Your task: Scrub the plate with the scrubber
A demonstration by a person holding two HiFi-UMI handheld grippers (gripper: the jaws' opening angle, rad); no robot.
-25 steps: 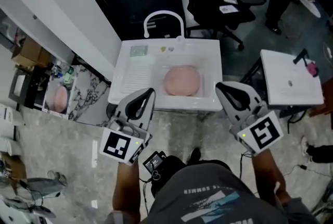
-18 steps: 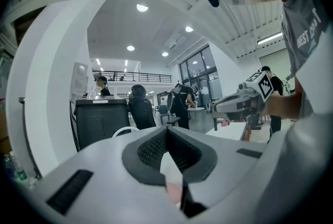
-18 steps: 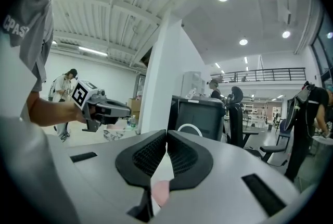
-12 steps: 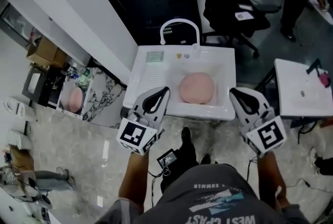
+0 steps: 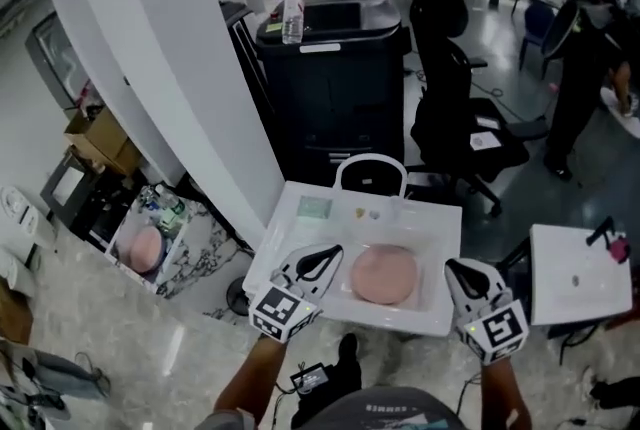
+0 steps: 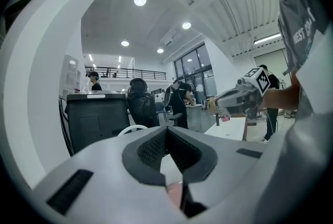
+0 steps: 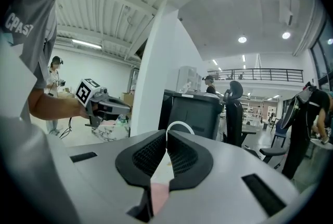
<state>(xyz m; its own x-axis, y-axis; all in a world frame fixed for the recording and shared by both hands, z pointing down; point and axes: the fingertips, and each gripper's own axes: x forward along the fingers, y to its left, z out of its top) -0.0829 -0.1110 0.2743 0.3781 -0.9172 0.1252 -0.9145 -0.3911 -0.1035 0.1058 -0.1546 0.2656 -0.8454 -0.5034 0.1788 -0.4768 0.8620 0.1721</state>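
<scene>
Scrubbing not begun: my left claw [image 5: 329,254] and right claw [image 5: 453,267] both pressed together, empty, at the sink [image 5: 441,218]; pink plate [image 5: 384,274] untouched, scrubber unheld

Head cam overhead; others fwd, same sink [image 5: 430,228]

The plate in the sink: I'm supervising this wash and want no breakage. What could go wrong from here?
The left gripper and right gripper are both shut and empty, so the plate lies loose in the sink and may slide when scrubbed. The greenish pad, probably the scrubber, sits on the back ledge near the faucet; reaching for it could knock the faucet.
</scene>
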